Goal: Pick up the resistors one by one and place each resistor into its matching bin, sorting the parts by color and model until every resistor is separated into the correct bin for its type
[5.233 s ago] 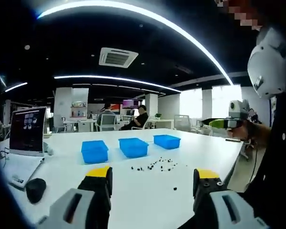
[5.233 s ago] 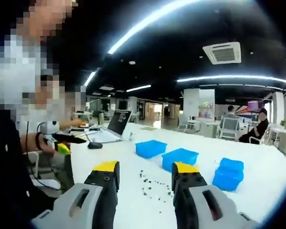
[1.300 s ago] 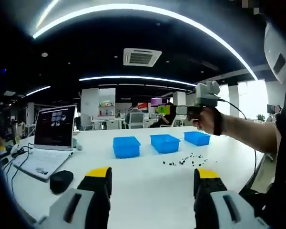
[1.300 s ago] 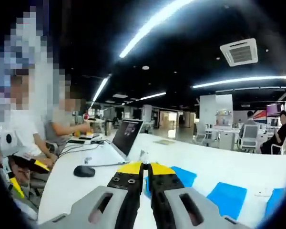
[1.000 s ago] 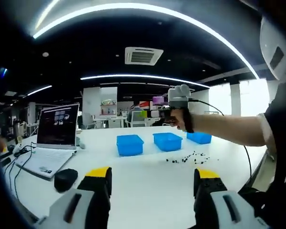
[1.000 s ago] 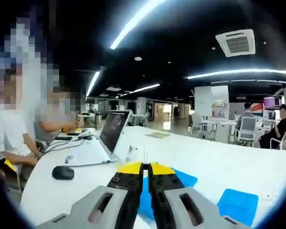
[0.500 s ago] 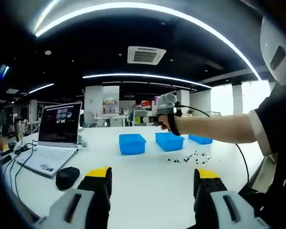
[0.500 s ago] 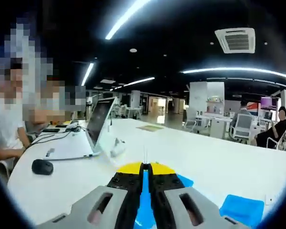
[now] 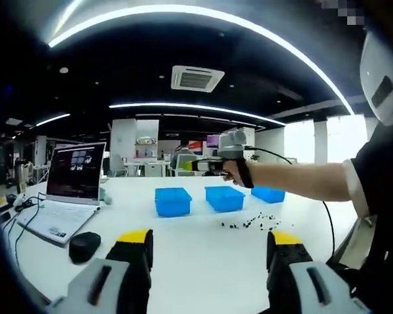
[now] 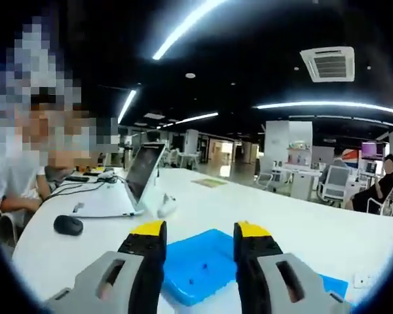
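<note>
White table bears a blue bin beneath the right hand-held gripper, jaws apart.

Bins: we see three blue bins — shallow, open-topped, rectangular — standing in a row on a white table, apart from one another.
Left bin: in the right gripper view we look down into it; a few tiny dark specks lie on its floor, too small to identify.
Loose resistors: small dark pieces — scattered on the table near the middle and right bins.
</note>
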{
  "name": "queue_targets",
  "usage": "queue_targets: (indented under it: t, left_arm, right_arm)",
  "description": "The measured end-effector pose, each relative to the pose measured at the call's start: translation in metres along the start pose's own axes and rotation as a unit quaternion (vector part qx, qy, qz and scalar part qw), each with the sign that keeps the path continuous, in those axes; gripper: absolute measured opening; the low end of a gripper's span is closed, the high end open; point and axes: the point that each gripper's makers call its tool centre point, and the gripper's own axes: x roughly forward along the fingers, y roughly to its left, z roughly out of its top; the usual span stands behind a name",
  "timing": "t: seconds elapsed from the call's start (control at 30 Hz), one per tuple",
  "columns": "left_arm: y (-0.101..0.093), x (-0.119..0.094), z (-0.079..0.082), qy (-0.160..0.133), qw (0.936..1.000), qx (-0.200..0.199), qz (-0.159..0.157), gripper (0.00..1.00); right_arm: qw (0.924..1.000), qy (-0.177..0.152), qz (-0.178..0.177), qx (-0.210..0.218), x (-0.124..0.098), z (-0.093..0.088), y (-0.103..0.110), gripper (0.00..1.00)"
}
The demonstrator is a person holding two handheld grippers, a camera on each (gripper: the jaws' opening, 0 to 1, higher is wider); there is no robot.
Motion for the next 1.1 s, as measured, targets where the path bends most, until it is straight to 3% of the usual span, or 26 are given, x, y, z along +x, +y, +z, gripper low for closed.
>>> queue_targets:
  t: [0.1,0.2,0.4,0.5,0.73,0.83,0.9,0.97,1.1]
  left_arm:
    - [-0.006,0.005,0.003,-0.006,0.9999,0.000,-0.012,0.71]
    - [-0.011,0.011,0.004,-0.009,0.9997,-0.001,-0.023,0.71]
    - [-0.022,0.026,0.004,-0.010,0.9990,-0.001,-0.045,0.70]
    - [-0.028,0.033,0.004,-0.008,0.9984,0.004,-0.055,0.70]
    - [-0.041,0.045,0.007,-0.008,0.9972,0.020,-0.071,0.70]
    - [-0.045,0.047,0.006,-0.005,0.9969,0.022,-0.076,0.70]
    - [-0.049,0.046,0.005,-0.002,0.9964,0.025,-0.081,0.70]
    - [-0.053,0.045,0.005,0.000,0.9959,0.028,-0.086,0.70]
    - [-0.057,0.043,0.002,0.008,0.9951,0.032,-0.094,0.70]
  right_arm:
    - [1.0000,-0.008,0.004,-0.005,-0.033,0.002,-0.009,0.43]
    - [0.9983,-0.022,0.013,-0.053,-0.082,0.007,-0.007,0.43]
    - [0.9976,-0.029,0.001,-0.064,-0.171,0.002,0.006,0.43]
    - [0.9977,-0.037,-0.019,-0.054,-0.231,-0.006,0.015,0.43]
    - [0.9953,-0.047,-0.083,-0.020,-0.327,-0.025,0.033,0.42]
    - [0.9932,-0.052,-0.102,-0.021,-0.357,-0.030,0.042,0.40]
    - [0.9908,-0.036,-0.129,-0.021,-0.378,-0.037,0.041,0.40]
    - [0.9881,-0.037,-0.149,-0.002,-0.396,-0.038,0.042,0.40]
    - [0.9866,-0.036,-0.159,0.004,-0.403,-0.038,0.043,0.40]
